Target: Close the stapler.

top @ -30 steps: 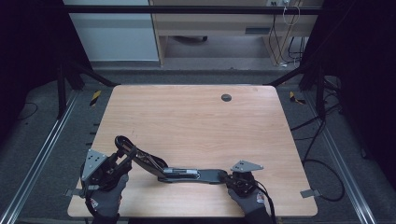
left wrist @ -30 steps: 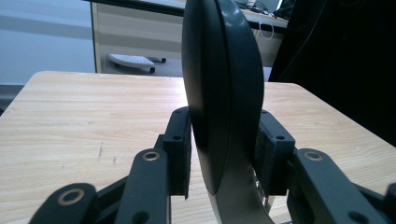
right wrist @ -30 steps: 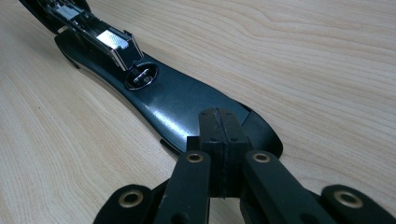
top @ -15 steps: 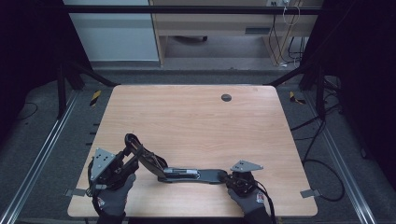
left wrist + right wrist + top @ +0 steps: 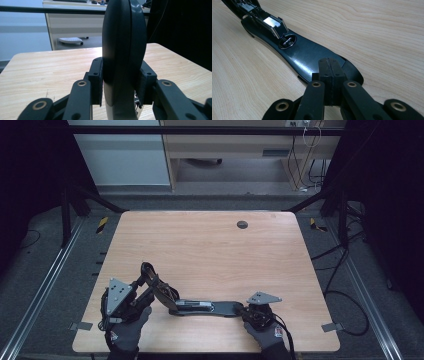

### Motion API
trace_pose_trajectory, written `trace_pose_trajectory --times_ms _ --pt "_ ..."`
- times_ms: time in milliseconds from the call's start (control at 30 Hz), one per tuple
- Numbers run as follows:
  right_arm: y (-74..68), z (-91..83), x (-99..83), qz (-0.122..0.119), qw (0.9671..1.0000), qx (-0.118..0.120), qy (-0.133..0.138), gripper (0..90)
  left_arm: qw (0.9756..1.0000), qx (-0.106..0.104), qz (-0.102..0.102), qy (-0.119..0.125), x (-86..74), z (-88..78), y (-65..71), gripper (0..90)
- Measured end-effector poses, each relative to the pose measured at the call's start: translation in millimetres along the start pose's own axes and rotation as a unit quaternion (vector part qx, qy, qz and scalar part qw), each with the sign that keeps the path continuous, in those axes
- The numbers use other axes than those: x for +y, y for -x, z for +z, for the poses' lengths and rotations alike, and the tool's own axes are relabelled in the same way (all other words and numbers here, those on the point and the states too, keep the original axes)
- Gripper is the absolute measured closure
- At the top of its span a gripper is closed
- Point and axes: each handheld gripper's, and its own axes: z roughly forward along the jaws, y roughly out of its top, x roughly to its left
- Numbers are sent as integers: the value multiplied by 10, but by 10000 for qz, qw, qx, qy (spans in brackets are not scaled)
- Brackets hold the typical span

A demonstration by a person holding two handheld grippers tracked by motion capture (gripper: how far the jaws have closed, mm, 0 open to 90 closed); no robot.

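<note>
- Lying opened out near the near edge of the desk (image 5: 210, 245), a black stapler (image 5: 200, 307) stretches from left to right between the two hands.
- The stapler's base (image 5: 307, 56) lies flat on the wood, with a small oval metal plate (image 5: 287, 41) set into it and the silver staple channel (image 5: 272, 23) just beyond that.
- The stapler's top arm (image 5: 123, 50) is swung up and back at the left end, tilted away from the base.
- The left gripper (image 5: 137, 295) sits at the near left of the desk, held by a gloved hand (image 5: 127, 335); its jaws are pinching the raised top arm, one pad on each side of it, as the left gripper view shows from close up.
- The right gripper (image 5: 329, 72) rests at the near right, also in a gloved hand (image 5: 262, 335); its jaws are pressed together, pad against pad, with their tips down on the right end of the base.
- A grey three-cornered plate (image 5: 263, 298) tops the right gripper, and a like one (image 5: 119, 292) tops the left.
- A small dark round hole (image 5: 242, 224) sits in the desk near its far edge, well apart from the stapler.
- Beyond the desk, at the far side of the room, a pale cabinet (image 5: 125, 152) stands on the floor.
</note>
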Motion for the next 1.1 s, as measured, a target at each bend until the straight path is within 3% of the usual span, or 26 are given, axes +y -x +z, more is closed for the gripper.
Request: trace_pose_trajectory --times_ms 633,867,1100 --pt "-2 -1 -3 -4 10000 0 9 900 9978 226 618 32 29 79 288 627" --pt "2 0 -6 -18 10000 7 26 900 9975 248 657 28 34 103 348 623" --pt "2 1 -7 -18 10000 16 35 900 9961 293 825 52 29 129 426 622"
